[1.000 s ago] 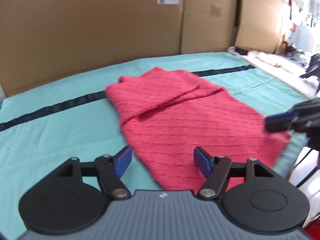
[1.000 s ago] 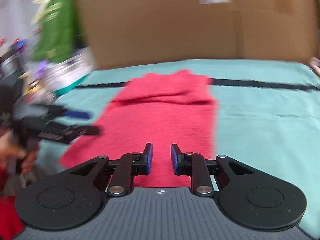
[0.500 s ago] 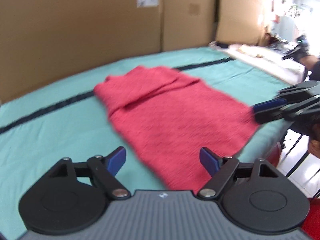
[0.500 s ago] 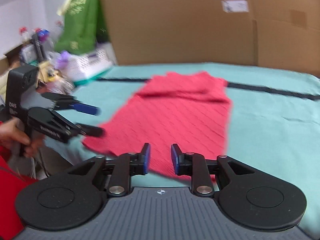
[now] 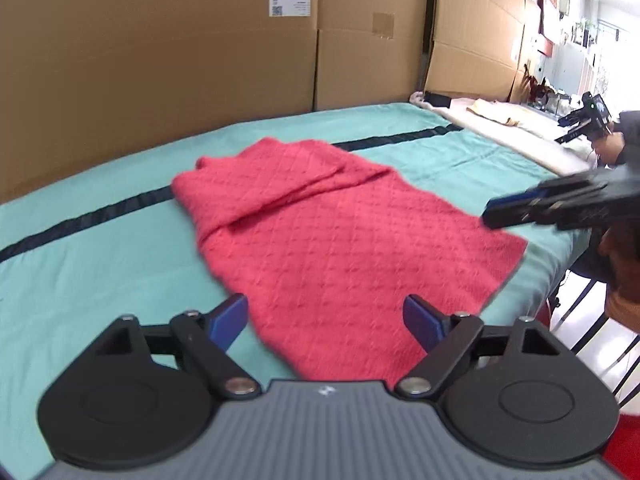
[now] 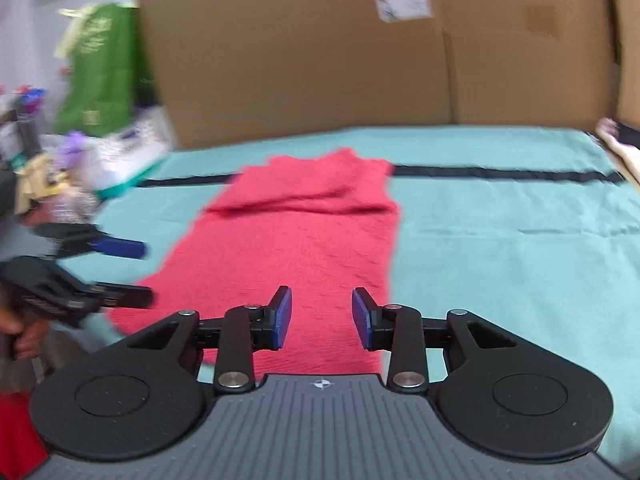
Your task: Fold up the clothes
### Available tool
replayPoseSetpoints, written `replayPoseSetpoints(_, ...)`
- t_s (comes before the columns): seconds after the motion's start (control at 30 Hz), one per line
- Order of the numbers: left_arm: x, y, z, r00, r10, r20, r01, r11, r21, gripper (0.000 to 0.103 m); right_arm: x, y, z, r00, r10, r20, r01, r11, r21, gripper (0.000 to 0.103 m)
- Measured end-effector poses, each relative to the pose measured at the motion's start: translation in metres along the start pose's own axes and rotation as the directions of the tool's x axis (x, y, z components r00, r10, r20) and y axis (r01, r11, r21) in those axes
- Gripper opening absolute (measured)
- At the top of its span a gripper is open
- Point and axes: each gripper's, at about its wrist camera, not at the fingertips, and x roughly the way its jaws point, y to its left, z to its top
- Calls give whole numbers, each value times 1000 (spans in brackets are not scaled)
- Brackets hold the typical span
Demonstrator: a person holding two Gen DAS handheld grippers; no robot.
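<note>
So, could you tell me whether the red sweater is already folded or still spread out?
Partly folded: the red sweater lies flat as a long strip, with one layer doubled over at its far end.

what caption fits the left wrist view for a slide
Open left gripper hovers over the near hem of a red knit sweater on a teal cloth.

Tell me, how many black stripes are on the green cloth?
1. The black stripe runs across the green cloth at the far end and passes under the top of the red sweater. Others may be out of view.
</note>
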Motion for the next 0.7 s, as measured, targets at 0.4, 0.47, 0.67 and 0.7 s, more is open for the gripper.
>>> replayPoseSetpoints(0.4,1,19,-16,996,47,-76,-50,998,-26,96,-3,3,-13,997,-65,-46,57,987,-147,34)
replayPoseSetpoints(0.47,0,20,-17,996,46,-81,-47,999,-20,97,-5,6,-12,998,-50,-33,43,984,-170,34)
replayPoseSetpoints(0.67,-9,50,2,999,14,-29,-18,990,-138,91,-12,-8,8,999,-9,49,13,997,-71,34)
replayPoseSetpoints(0.7,-8,59,10,1000,6,2,-6,982,-188,92,-7,-7,16,998,-15,67,20,997,-71,34)
